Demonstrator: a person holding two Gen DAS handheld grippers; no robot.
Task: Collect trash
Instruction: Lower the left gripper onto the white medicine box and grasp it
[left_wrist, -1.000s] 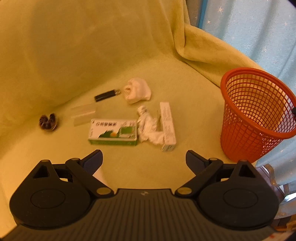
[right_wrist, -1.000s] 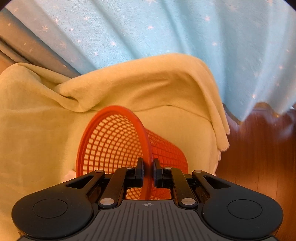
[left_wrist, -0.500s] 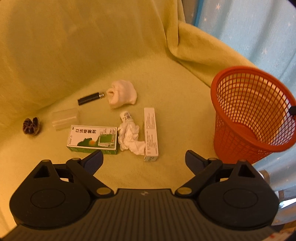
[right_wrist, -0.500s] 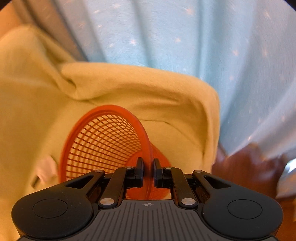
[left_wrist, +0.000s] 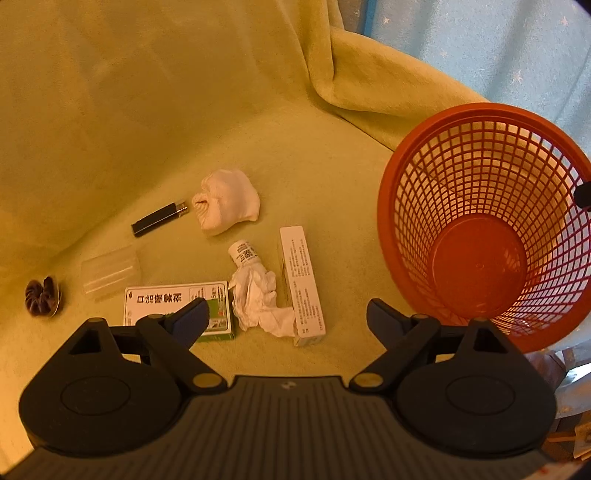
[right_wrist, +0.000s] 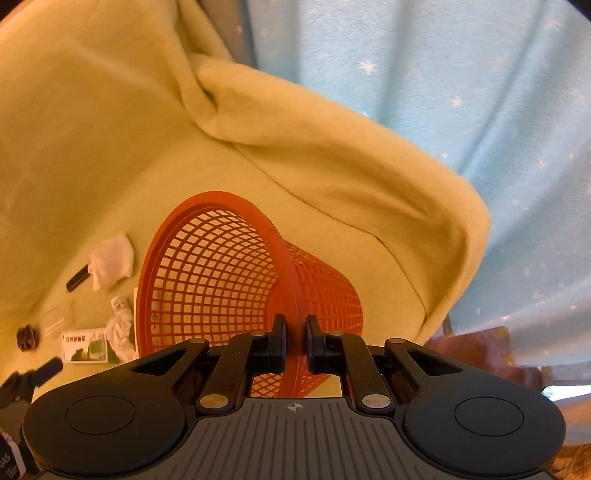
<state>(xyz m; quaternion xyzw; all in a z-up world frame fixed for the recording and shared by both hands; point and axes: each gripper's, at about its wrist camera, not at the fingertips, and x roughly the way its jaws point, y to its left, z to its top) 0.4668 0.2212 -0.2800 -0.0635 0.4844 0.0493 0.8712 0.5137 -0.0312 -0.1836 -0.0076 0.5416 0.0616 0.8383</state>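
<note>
Two tools: right tool (right_wrist: 294, 341) pinching basket (right_wrist: 218, 273) rim; left tool (left_wrist: 286, 319) wide above trash.

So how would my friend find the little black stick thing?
Start at the big orange basket and look across the yellow blanket to the trash pile. Behind it, touching the white cloth bundle, lies the black stick, the only dark, thin, silver-tipped thing there.

Your right gripper (right_wrist: 294, 341) is clamped on the rim of the orange mesh basket (right_wrist: 221, 273), which tilts toward the litter (a green-and-white box (right_wrist: 85, 346), crumpled paper (right_wrist: 120, 332), a white wad (right_wrist: 110, 260)) on the yellow blanket (right_wrist: 277, 147).
</note>
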